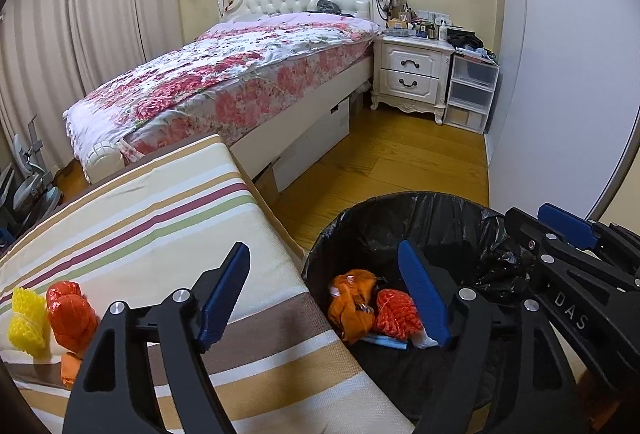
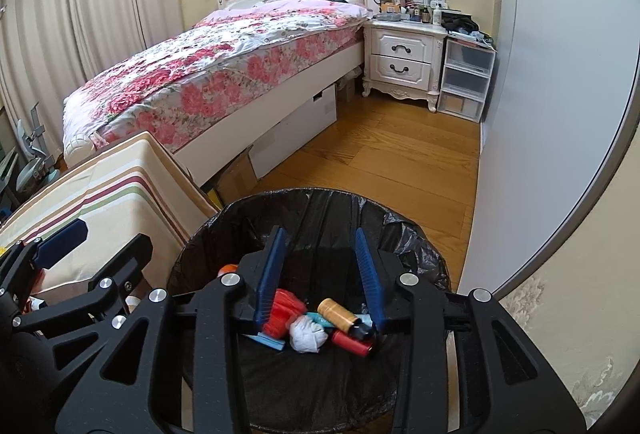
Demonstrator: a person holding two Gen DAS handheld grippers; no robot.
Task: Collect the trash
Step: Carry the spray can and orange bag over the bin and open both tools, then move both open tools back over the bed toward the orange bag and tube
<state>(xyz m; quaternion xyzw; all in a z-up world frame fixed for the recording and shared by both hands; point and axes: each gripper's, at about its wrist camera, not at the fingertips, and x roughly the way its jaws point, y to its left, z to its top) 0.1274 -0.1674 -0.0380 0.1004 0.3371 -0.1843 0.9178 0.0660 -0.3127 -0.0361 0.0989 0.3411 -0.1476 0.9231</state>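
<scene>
The left gripper (image 1: 324, 290) is hanging over the edge where the striped worktop (image 1: 168, 234) is meeting the trash bin (image 1: 432, 210), its blue fingers (image 1: 224, 298) standing wide apart with nothing between them. One finger is sitting above the striped cloth, the other above the bin's black liner.

The right gripper (image 2: 320, 274) is hovering directly over the bin (image 2: 320, 202), its fingers (image 2: 272, 274) parted a moderate way and gripping nothing — the rubbish seen between them is lying down on the bin's floor.

Inside the bin, an orange crumpled wrapper (image 1: 354, 300), a red net (image 1: 398, 314), a white crumpled tissue (image 2: 306, 334), a yellow-brown spool (image 2: 338, 314) and a red tube (image 2: 352, 342) are lying together on the bottom.

Still waiting on the worktop, at its near left edge, are a yellow foam net (image 1: 26, 318) and an orange-red wrapper (image 1: 70, 314), touching each other.

Behind, a bed with a floral cover (image 1: 224, 82) is standing beside a white nightstand (image 1: 412, 74) on the wooden floor (image 1: 392, 154).
</scene>
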